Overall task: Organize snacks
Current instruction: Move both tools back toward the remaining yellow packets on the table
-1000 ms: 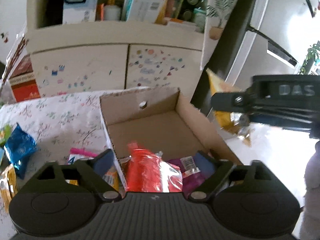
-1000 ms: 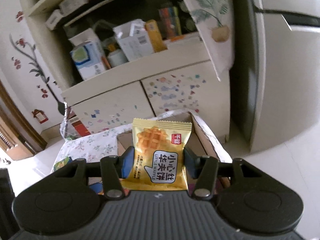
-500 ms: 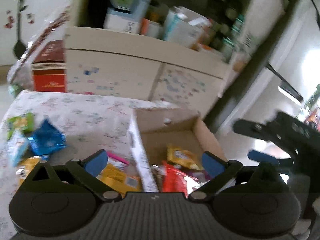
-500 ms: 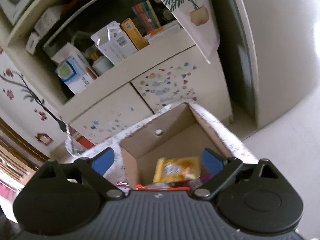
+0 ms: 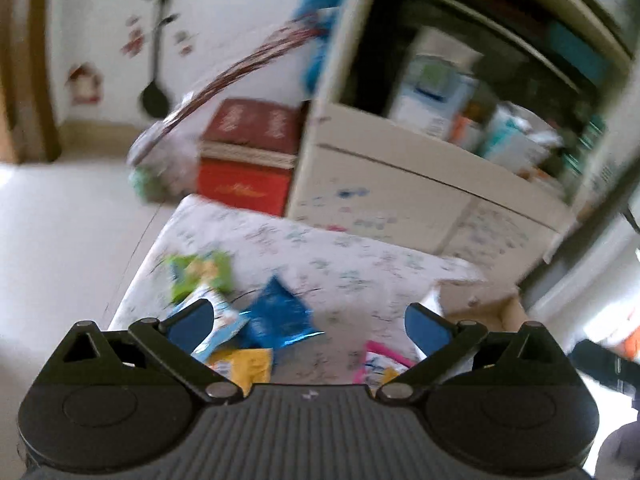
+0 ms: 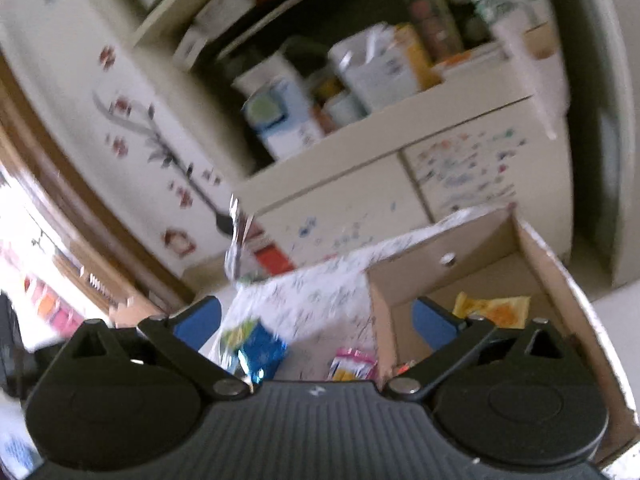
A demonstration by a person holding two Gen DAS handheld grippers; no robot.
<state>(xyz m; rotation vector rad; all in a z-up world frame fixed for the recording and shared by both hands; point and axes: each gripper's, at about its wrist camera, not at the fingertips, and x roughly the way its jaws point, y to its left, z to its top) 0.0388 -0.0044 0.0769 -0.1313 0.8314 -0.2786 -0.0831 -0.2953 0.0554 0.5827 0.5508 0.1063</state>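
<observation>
The right gripper [image 6: 316,322] has just been opening; its blue-padded jaws stand spread with nothing between them. The glossy yellow waffle packet [image 6: 494,310] lies flat inside the brown cardboard box [image 6: 548,256]. The left gripper [image 5: 310,322], also spread and empty, hovers over crinkly foil snacks [image 5: 276,318] on the floral tablecloth [image 5: 360,260].

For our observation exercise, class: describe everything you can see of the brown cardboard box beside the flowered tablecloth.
The brown cardboard box is open-topped, with plain corrugated-looking walls and a small round stud on its far inner wall. It stands upright at the edge of the flowered tablecloth. A yellow waffle packet lies on its floor, and more wrappers show at its near end. No gripper touches it.
</observation>
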